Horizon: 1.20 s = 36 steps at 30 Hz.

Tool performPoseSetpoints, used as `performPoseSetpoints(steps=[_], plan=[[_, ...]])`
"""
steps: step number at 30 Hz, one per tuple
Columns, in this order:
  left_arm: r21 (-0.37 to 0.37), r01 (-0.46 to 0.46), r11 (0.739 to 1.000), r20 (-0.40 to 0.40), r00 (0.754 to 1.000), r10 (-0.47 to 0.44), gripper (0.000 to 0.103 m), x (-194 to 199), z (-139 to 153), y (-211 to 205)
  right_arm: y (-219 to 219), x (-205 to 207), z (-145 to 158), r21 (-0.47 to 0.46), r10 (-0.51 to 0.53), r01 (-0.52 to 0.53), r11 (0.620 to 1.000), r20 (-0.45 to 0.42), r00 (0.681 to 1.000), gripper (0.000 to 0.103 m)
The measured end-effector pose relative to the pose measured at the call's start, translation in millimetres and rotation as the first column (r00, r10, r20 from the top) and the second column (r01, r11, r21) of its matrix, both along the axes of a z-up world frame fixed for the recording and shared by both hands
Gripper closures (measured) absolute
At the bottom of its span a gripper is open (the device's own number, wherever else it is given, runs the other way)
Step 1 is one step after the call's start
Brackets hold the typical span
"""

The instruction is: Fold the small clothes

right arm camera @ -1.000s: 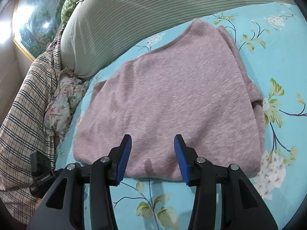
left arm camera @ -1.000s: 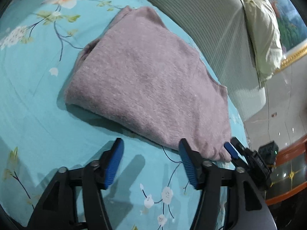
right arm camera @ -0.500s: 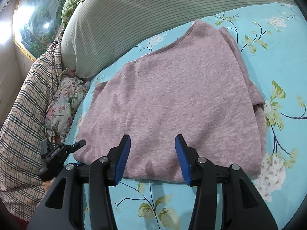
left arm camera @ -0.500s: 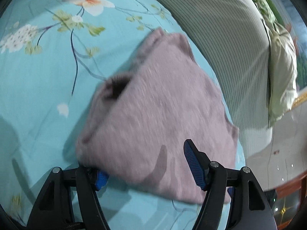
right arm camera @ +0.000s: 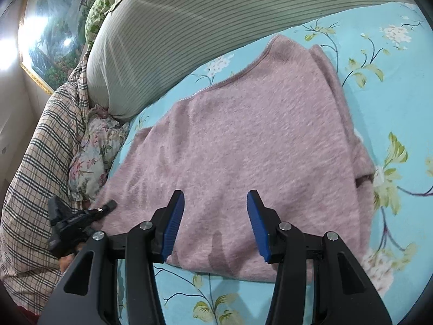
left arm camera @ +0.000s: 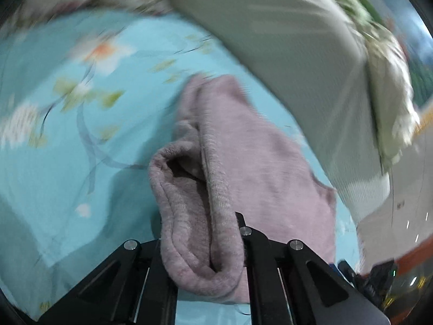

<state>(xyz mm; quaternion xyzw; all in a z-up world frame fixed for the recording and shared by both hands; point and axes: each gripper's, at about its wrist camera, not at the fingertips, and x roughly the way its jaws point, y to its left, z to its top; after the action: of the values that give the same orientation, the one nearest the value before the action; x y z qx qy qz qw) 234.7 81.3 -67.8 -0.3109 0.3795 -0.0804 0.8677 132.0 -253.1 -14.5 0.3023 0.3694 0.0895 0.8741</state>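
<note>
Left gripper (left arm camera: 201, 246): jaws have just been closing, now clamped on a bunched corner of the pink sweater (right arm camera: 243, 157), folds of knit wedged between the black arms and hiding the pads. Tilted down toward the bed, corner lifted off the sheet, cloth trailing away from it in a ridge; that view blurred. In the right wrist view, only its black tip seen at the sweater's near-left corner.

Right gripper (right arm camera: 215, 224): jaws parted about halfway, 2 blue pads (right arm camera: 173, 224) showing, nothing between them. Angled down, hanging over the sweater's near hem, not touching it.

Sweater spread flat across the turquoise floral bedsheet (right arm camera: 400, 62), hem nearest, neckline at the far end.

Beyond it, at the sheet's far edge: grey striped bolster (right arm camera: 189, 27). To the left: small floral pillow (right arm camera: 100, 157), then plaid bedding (right arm camera: 40, 162). Farthest: framed landscape painting (right arm camera: 54, 32) on the wall.
</note>
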Motion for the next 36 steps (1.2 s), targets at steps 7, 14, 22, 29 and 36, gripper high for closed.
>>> performPoseSetpoints(steps=[7,14,22,29,36], plan=[[0.218,0.257,0.941,0.138,0.947,-0.291,0.098,-5,51,-107,-24,9,9,0.05,0.005,-0.005,0.999,-0.001,1.0,0.053],[0.436,0.461,0.773,0.022,0.853,-0.521,0.098,-5,15,-222,-27,40,9,0.122,0.078,-0.076,0.99,-0.009,0.997,0.049],[0.413,0.503,0.759,0.002,0.833,-0.553,0.098,-1,2,-220,-16,88,-2,0.164,0.181,-0.177,0.97,-0.013,0.983,0.03],[0.293,0.514,0.806,0.034,0.837,-0.546,0.098,-1,8,-191,-2,146,-23,0.236,0.222,-0.202,0.951,-0.059,0.973,0.03],[0.283,0.515,0.809,0.04,0.837,-0.546,0.098,-3,15,-193,2,178,-7,0.195,0.193,-0.184,0.963,-0.028,0.981,0.087]])
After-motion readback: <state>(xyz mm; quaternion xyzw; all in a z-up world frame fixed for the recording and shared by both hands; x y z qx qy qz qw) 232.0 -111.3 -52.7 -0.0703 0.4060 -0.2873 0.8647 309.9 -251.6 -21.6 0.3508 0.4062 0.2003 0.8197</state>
